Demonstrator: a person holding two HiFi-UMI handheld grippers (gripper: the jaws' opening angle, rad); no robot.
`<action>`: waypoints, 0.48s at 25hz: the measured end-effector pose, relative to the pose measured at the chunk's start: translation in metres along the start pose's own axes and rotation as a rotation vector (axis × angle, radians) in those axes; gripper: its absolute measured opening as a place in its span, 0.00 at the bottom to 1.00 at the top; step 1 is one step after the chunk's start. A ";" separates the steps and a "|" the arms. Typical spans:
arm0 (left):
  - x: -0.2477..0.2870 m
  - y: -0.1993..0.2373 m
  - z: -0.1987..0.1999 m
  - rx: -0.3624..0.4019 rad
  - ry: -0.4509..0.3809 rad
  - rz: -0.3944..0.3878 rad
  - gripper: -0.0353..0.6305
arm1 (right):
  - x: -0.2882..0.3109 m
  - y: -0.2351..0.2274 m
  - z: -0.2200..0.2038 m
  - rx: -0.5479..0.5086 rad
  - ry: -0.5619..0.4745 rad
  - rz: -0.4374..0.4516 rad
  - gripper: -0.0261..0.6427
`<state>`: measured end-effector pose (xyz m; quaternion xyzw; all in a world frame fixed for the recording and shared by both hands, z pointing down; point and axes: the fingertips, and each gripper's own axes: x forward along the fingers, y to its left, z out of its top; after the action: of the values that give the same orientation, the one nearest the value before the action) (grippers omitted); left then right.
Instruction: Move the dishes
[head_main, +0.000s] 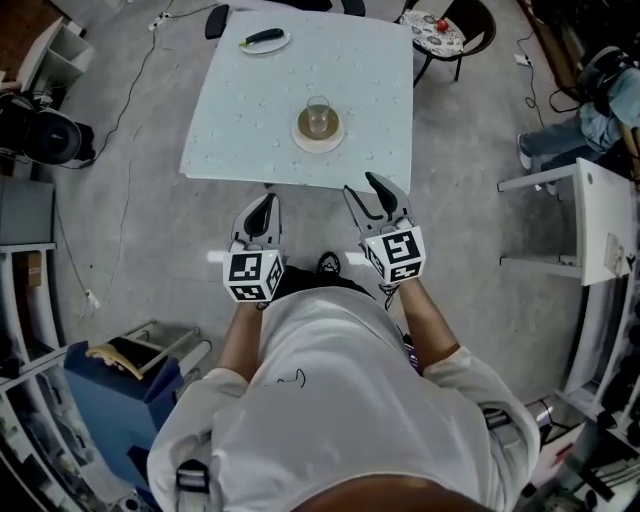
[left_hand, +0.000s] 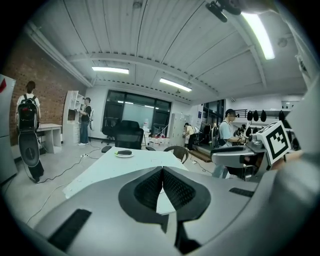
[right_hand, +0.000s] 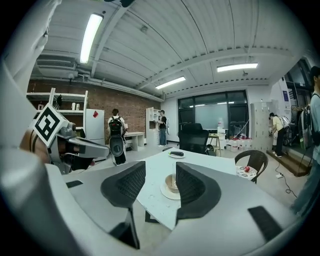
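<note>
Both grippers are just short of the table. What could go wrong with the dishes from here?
1. The glass stands loose on the near plate, close to the table's front edge. Lifting or dragging that plate unevenly could topple it.
2. The far plate sits near the far edge with a dark object on it, so a push might send it off.
3. The left gripper is shut, unlike the open right gripper, and could knock a dish rather than grasp it.
</note>
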<state>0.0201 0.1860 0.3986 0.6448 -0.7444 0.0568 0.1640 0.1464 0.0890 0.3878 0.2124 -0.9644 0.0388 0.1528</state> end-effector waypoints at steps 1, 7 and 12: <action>0.007 0.003 -0.001 -0.001 0.009 0.001 0.08 | 0.007 -0.004 -0.002 0.005 0.006 0.002 0.33; 0.054 0.033 -0.004 -0.002 0.048 -0.007 0.08 | 0.054 -0.026 -0.012 0.032 0.038 -0.004 0.35; 0.103 0.067 -0.002 0.004 0.083 -0.066 0.08 | 0.097 -0.035 -0.019 0.050 0.085 -0.041 0.37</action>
<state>-0.0567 0.1004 0.4411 0.6666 -0.7150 0.0794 0.1952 0.0829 0.0219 0.4365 0.2339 -0.9513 0.0686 0.1889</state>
